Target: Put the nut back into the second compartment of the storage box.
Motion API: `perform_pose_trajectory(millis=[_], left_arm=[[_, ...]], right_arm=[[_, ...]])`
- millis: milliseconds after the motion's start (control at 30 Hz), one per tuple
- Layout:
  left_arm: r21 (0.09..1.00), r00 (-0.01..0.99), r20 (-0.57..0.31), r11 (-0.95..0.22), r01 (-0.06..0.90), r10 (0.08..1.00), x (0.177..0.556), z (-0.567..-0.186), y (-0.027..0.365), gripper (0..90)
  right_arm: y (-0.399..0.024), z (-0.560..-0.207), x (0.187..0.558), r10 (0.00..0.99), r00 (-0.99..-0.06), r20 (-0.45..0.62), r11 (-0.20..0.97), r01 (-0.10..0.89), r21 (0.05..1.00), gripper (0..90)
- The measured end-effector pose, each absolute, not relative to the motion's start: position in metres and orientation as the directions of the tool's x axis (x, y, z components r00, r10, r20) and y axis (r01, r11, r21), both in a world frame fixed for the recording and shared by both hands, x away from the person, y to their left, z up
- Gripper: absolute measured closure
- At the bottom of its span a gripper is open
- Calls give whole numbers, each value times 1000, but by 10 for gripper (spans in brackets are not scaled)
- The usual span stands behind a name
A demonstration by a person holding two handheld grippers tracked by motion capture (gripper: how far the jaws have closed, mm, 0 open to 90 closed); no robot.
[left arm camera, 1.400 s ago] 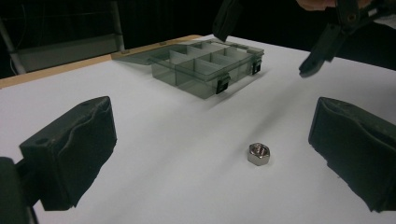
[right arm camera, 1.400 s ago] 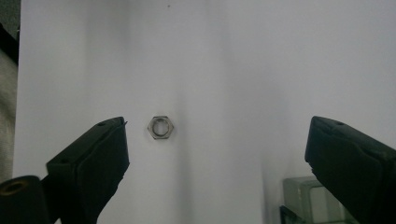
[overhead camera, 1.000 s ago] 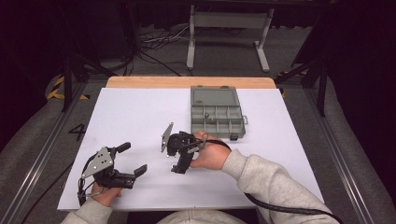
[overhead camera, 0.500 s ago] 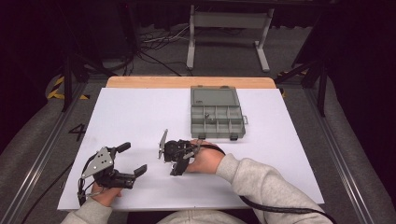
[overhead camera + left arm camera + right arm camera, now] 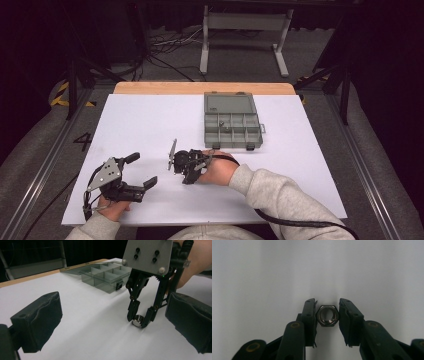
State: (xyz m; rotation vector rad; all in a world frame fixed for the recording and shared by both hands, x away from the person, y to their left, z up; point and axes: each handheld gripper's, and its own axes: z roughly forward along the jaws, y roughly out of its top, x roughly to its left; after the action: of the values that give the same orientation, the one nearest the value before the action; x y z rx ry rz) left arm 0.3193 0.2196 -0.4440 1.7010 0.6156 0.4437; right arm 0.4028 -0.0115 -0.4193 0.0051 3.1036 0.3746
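A small steel hex nut [image 5: 327, 315] lies on the white table sheet [image 5: 150, 125], also visible as the nut [image 5: 137, 320] in the left gripper view. My right gripper [image 5: 327, 315] points down over it, and both jaws press its flat sides, so it is shut on the nut. From above, the right gripper [image 5: 187, 176] sits near the table's front centre, held by a hand in a grey sleeve. My left gripper [image 5: 141, 170] rests at the front left, open and holding nothing, its pads [image 5: 37, 322] wide apart and facing the right gripper [image 5: 139, 320].
A grey compartment box [image 5: 232, 120] with its lid open stands at the back centre-right of the sheet, seen also as the box [image 5: 105, 277]. A black cable [image 5: 300, 225] trails from the right gripper off the front edge.
The right gripper has shifted a little left and toward the front, down onto the sheet around the nut. The left gripper has stayed put.
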Motion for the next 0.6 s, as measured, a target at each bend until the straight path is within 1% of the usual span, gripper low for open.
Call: perform_pose_trajectory(millis=[167,333,433,600], left_arm=[[976,786,-36,-146,159,617,319,-444,219,17],[977,784,-36,-144,159,619,320,-444,219,17],[977,784,-36,-144,159,619,320,-444,219,17],[977,784,-38,-142,159,619,320,-444,219,17]], right_arm=[[-15,-405,405,16,-1000,-25,967,9,253,676],[-21,-382,411,29,-998,-48,961,14,275,676],[-25,-367,418,46,-998,-52,953,28,300,676],[-30,-347,429,72,-994,-79,948,43,315,676]])
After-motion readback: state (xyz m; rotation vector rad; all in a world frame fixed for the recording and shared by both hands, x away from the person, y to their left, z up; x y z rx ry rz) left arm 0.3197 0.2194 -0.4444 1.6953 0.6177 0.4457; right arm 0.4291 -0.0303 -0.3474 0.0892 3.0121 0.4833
